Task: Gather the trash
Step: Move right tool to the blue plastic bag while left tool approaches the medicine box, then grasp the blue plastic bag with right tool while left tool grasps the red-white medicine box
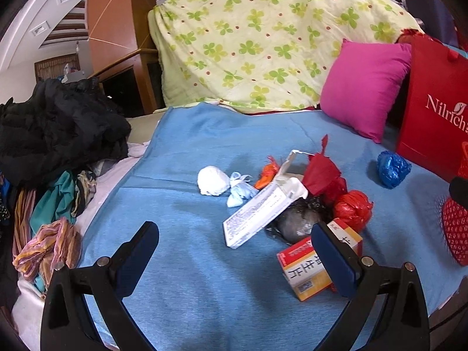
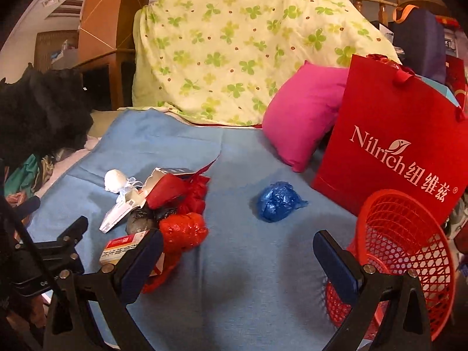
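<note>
Both grippers hung above a blue blanket [image 1: 181, 278] spread over a bed. The left gripper [image 1: 234, 248] had its jaws spread wide with nothing between them, and its right finger [image 1: 336, 263] stood in front of a red-and-yellow medicine box [image 1: 304, 275] that lay at the near edge of the trash heap. The right gripper [image 2: 238, 251] was also spread wide and held nothing; its left finger [image 2: 140, 266] covered part of the same box, and its right finger [image 2: 336, 263] sat just in front of a red mesh basket [image 2: 409, 239] lying tipped on its side at the blanket's right edge.

The trash sat clustered mid-blanket: a white paper wad [image 1: 213, 180], a pale blue knotted scrap [image 1: 238, 193] touching it, an orange scrap [image 1: 266, 175], an opened white carton [image 1: 257, 213] lying tilted across a grey-black plastic lump [image 1: 298, 219], 1 red crumpled bag [image 1: 352, 209] and a red torn wrapper [image 1: 321, 169]. A blue plastic ball [image 2: 278, 201] lay apart from the heap, between it and the basket.

Behind stood a red paper bag [image 2: 403, 152] printed "Nilrich", a pink cushion [image 2: 301, 117] leaning against it, and a clover-print quilt [image 1: 263, 38]. A pile of dark clothes [image 1: 58, 125] lay at the left
</note>
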{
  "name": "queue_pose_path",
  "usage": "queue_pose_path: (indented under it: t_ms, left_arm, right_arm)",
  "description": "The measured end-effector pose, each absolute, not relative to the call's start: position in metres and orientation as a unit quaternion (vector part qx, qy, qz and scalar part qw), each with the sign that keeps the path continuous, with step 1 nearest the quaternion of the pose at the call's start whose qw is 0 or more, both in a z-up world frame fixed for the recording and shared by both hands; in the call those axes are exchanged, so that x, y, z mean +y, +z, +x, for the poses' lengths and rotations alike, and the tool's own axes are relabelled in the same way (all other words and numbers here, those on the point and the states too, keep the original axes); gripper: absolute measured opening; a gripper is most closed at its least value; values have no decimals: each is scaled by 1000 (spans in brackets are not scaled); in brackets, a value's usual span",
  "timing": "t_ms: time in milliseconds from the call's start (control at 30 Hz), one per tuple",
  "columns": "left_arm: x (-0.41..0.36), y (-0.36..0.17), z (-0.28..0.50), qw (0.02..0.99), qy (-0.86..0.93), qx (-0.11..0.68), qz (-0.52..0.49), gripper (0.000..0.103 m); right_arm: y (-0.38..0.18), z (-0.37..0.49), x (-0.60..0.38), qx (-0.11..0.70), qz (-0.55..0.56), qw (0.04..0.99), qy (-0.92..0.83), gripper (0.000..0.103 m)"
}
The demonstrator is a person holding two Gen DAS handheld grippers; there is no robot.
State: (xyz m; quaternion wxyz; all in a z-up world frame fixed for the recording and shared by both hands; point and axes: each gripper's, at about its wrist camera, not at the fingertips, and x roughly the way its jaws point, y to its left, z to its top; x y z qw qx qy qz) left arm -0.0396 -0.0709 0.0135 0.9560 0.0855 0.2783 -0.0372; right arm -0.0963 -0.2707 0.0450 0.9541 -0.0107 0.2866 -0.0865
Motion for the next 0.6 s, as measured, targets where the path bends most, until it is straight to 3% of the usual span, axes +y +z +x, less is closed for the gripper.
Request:
queue_pose_path:
  t_ms: [600]
  left_arm:
    - [-85,11,-38,953,-58,285,90,103]
  right_arm:
    - [49,-97,-278,282,-20,954,-97,103]
